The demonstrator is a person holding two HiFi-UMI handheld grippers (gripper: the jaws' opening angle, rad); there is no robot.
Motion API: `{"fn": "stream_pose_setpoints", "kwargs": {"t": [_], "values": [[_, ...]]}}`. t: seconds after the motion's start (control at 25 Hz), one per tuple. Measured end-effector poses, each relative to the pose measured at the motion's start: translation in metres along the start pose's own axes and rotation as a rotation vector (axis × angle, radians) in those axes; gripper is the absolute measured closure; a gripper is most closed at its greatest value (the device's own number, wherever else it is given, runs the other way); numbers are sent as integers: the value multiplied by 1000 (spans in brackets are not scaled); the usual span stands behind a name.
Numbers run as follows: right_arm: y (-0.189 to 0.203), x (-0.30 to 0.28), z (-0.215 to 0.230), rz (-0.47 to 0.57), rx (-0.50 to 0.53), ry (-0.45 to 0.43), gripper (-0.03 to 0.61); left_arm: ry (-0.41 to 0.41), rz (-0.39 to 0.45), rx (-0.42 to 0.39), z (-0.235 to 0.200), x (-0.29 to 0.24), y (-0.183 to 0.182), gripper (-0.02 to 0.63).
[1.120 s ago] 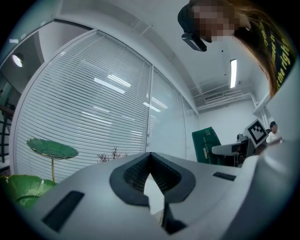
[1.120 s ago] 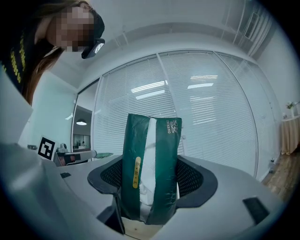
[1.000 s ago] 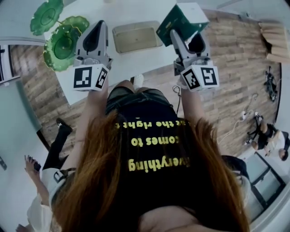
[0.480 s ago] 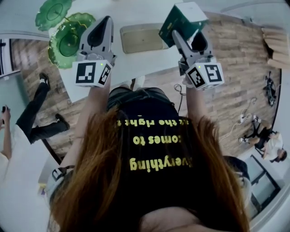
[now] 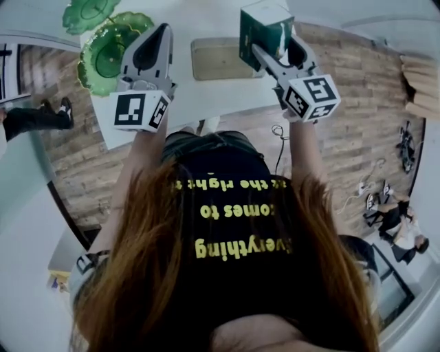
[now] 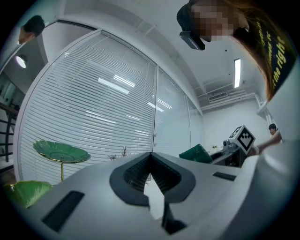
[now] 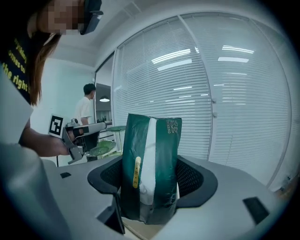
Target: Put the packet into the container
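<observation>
A dark green packet [image 5: 264, 29] with a white stripe [image 7: 152, 161] is held upright in the air, and my right gripper [image 5: 269, 49] is shut on its lower part [image 7: 151, 187]. It hangs just right of the tan rectangular container [image 5: 214, 60], which lies on the white table [image 5: 206, 100]. My left gripper [image 5: 162, 30] is raised over the table left of the container, its jaws closed to a point [image 6: 151, 157] with nothing between them. The packet [image 6: 197, 153] also shows in the left gripper view, off to the right.
Two green leaf-shaped dishes on stands [image 5: 113, 53] [image 5: 89, 10] stand at the table's far left, near the left gripper. A wall of blinds lies beyond the table. People stand on the wooden floor at the right [image 5: 395, 220] and left [image 5: 34, 117].
My right gripper has carried the packet left and forward, closer to the container, and turned it more upright. The left gripper has barely moved. A person at the left has walked off.
</observation>
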State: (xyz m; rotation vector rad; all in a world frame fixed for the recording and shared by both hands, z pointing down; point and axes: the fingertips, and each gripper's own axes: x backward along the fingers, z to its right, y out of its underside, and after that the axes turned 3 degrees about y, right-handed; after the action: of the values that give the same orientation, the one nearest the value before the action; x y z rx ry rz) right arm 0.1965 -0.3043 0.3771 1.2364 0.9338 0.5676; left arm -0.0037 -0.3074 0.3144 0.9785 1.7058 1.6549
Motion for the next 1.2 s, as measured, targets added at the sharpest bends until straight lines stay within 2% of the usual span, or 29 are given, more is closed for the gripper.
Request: {"fn": "stream_pose_setpoints", "kwargs": {"t": [0.2,0.32,0.48,0.72,1.12,1.2], "values": [[18,-15,10,-107,-54,0,250,-11,-2,0,-4,3,0,612],[36,-20,8,-205,-8,-34,250,-9,-2,2,-2,4,1,612],[59,-28,-5,-334,86,-152,250,-7,0,0,-2,3,-1,612],[76,-37,-21,-490,336,-288,250,-12,2,-2,-3,7,-3,612],[84,-41,-60,-584,861,-529,250,-31,11,0,-10,13,-5,612],[93,-38,-66,-609,929,-572,250,-34,11,0,-10,15,-5,612]]}}
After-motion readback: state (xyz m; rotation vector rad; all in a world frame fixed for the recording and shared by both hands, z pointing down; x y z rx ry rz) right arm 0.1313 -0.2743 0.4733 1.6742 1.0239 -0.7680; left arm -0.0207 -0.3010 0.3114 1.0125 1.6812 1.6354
